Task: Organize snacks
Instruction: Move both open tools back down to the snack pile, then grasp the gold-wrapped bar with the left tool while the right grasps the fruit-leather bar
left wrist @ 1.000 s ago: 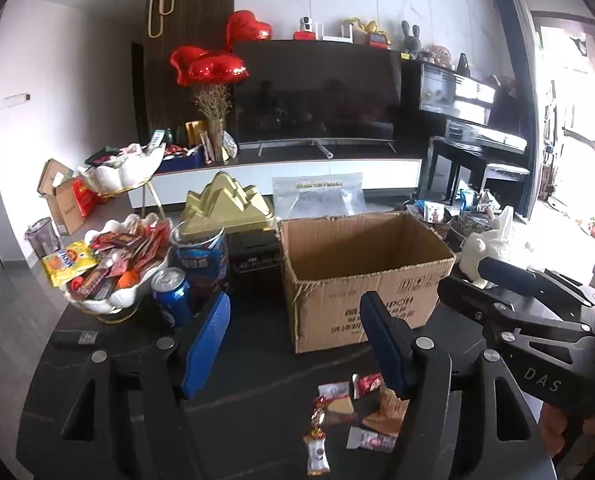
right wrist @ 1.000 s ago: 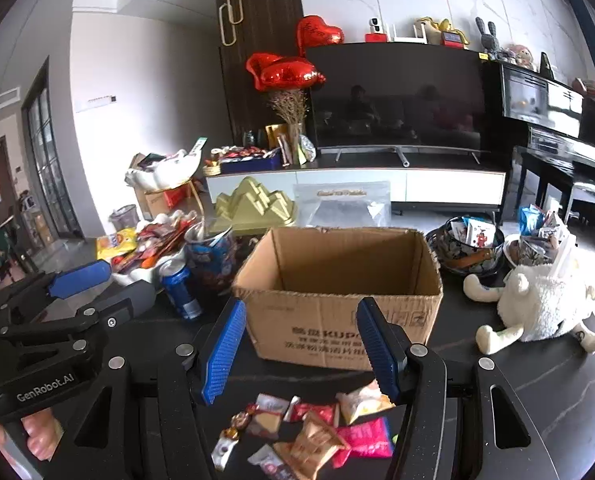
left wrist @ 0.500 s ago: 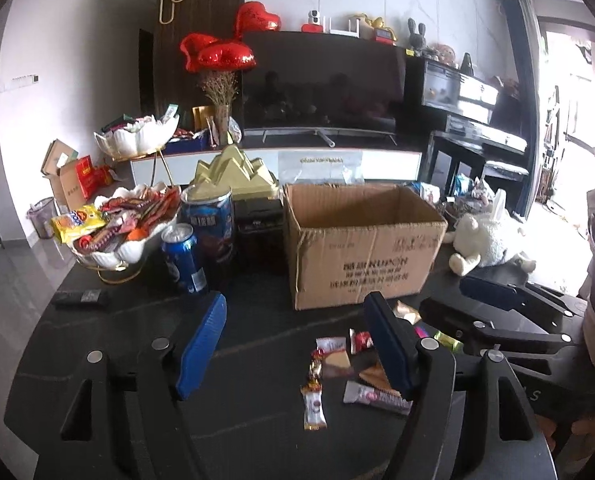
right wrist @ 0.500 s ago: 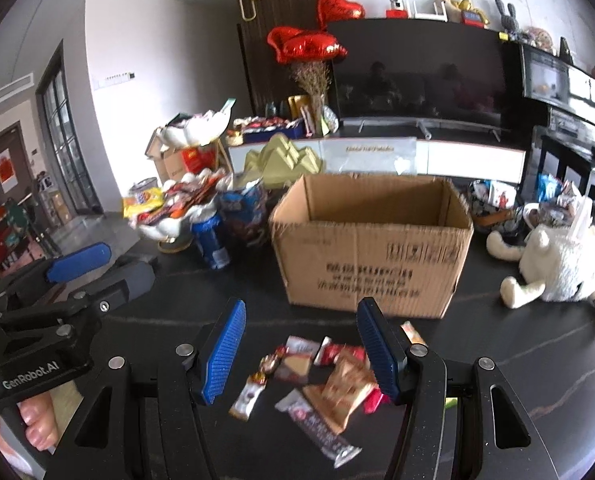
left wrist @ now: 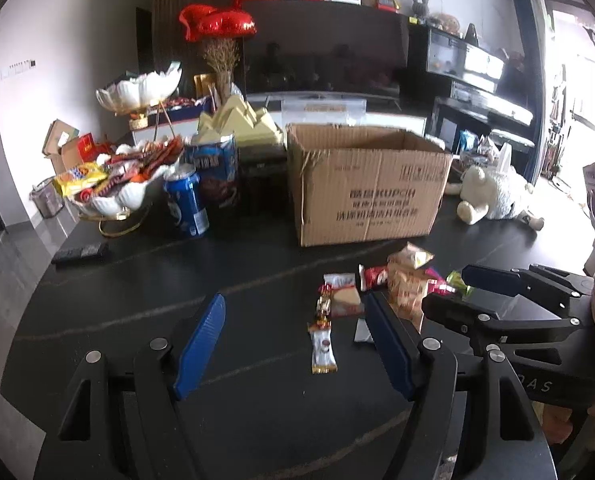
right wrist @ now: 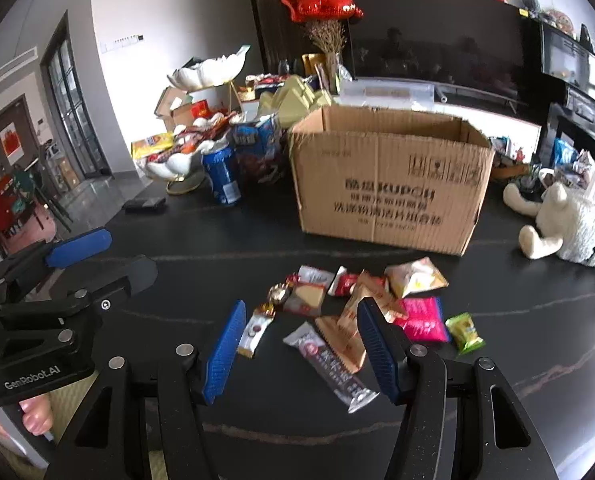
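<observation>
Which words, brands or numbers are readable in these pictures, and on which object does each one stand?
"KUPCH": cardboard box, front wall, as far as it can be read; the Chinese lines around it are too blurred.
"GenRobot.AI": body of the left gripper.
"DAS": body of the right gripper, partly cut off.
Blue can, snack wrappers, bowl packets: print too small or blurred.

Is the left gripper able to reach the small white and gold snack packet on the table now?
Probably yes. The left gripper is open and holds nothing, and the white and gold packet lies flat between its fingers' line, apart from the pile, with bare table around it.
</observation>
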`<move>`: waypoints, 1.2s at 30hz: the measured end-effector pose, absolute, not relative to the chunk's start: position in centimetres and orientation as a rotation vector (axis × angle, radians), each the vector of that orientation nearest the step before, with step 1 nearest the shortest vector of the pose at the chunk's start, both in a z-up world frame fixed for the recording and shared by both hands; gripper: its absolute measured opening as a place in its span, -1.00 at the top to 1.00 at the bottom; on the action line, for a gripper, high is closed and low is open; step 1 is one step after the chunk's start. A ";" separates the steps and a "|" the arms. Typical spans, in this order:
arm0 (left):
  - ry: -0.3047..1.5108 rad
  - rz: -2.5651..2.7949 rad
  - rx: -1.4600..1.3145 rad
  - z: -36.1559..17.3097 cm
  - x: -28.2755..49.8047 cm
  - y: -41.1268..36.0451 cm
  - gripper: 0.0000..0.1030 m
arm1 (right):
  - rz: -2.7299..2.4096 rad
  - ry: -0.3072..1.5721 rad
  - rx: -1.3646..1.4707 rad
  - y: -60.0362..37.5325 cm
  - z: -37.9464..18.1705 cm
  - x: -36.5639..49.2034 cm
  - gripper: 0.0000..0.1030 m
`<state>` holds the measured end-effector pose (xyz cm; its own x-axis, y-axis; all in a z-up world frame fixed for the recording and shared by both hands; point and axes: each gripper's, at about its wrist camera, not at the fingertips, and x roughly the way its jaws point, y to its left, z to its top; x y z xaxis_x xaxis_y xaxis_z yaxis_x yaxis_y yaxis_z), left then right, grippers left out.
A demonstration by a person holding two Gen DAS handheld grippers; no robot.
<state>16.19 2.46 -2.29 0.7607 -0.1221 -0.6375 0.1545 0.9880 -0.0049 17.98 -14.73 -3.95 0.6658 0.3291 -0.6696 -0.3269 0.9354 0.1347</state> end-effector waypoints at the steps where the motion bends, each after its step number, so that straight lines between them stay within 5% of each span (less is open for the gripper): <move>1: 0.701 -0.150 0.045 -2.7 16.2 2.5 -0.40 | 0.373 0.764 0.003 -14.7 -4.4 17.9 -0.15; 25: 0.879 -0.191 0.037 -10.1 19.1 1.1 -0.36 | 0.447 0.975 0.022 -14.4 -12.3 21.2 -0.05; 36: 0.918 -0.235 0.004 -12.4 20.7 0.6 -0.09 | 0.436 0.980 -0.014 -14.4 -13.5 22.1 0.04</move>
<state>20.69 0.59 -12.37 0.5836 -0.1995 -0.7872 0.2032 0.9744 -0.0963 22.12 -14.36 -13.51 0.4782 0.3507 -0.8052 -0.3635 0.9136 0.1820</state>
